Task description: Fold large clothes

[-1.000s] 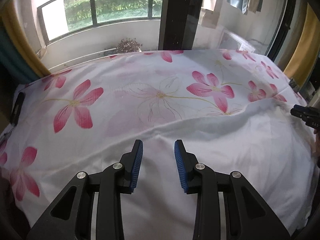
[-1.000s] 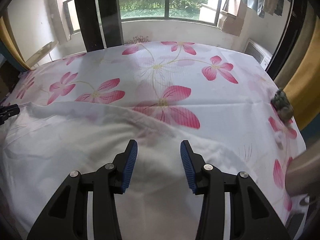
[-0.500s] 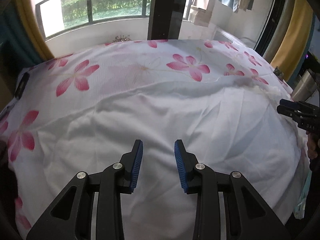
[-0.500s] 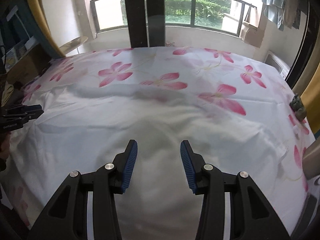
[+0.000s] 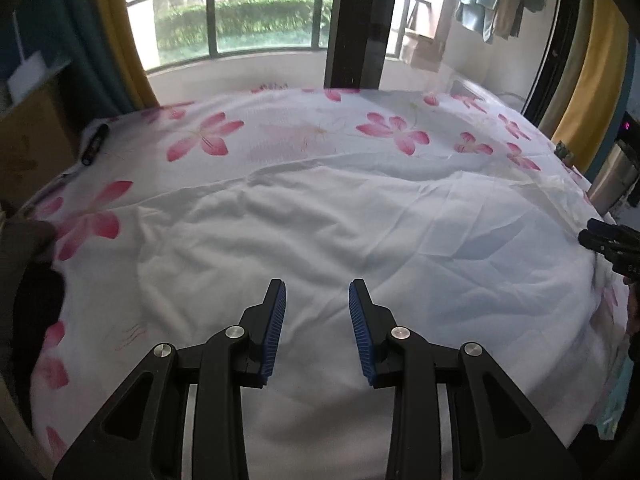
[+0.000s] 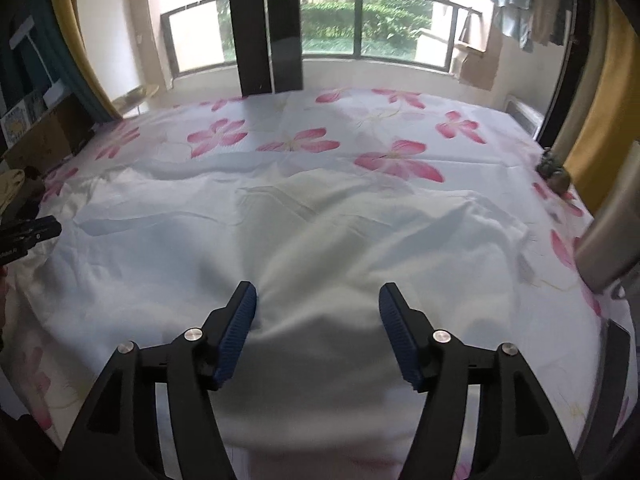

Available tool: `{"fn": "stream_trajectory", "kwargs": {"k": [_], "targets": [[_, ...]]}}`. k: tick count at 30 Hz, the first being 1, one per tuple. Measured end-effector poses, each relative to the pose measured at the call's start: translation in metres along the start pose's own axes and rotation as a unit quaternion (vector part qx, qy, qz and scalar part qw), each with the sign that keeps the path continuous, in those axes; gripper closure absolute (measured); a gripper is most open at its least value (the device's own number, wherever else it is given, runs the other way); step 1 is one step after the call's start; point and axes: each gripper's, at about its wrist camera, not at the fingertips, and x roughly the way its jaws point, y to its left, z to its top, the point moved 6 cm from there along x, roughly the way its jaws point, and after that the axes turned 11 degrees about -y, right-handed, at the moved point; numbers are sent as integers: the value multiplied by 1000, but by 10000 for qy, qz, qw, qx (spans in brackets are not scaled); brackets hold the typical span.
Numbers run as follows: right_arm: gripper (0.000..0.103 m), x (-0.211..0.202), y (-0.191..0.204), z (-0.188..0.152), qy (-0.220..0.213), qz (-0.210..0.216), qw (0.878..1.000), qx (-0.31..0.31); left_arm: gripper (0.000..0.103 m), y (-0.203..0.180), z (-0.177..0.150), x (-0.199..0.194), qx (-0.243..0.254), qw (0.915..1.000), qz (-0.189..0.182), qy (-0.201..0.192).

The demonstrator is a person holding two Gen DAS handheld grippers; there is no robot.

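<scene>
My left claw (image 5: 317,300) hangs part open and empty over the white garment (image 5: 320,232), spread across the near half of the flowered bed (image 5: 304,136). My right claw (image 6: 318,300) is opening, gripping nothing, with the garment's far edge lying rumpled and the bed's far half bare.

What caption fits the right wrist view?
Right gripper opening over the white sheet folded across the floral bed.

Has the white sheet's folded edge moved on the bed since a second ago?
Yes. The white sheet now covers fewer pink flowers on the floral bedspread; its edge has drawn back toward the camera, away from the window.
</scene>
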Motion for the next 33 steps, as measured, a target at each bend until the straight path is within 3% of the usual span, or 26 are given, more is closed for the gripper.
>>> {"fn": "stream_trajectory", "kwargs": {"k": [7, 10, 18, 23, 28, 33], "targets": [[38, -29, -12, -13, -134, -156, 9997, 111, 68, -14, -11, -25, 31, 9997, 2, -226], [29, -40, -18, -25, -94, -211, 9996, 177, 68, -21, -16, -30, 29, 9996, 6, -275], [27, -60, -42, -57, 80, -432, 9981, 437, 68, -25, -28, -37, -13, 9992, 304, -263], [27, -62, -40, -71, 221, -207, 9982, 525, 68, -29, -28, -43, -152, 9984, 397, -370], [27, -55, -43, -82, 439, 37, 9954, 851, 68, -46, -27, -43, 16, 9987, 294, -409], [16, -45, -40, -79, 313, 188, 9942, 1007, 68, -64, -20, -36, 315, 9983, 211, -441]]}}
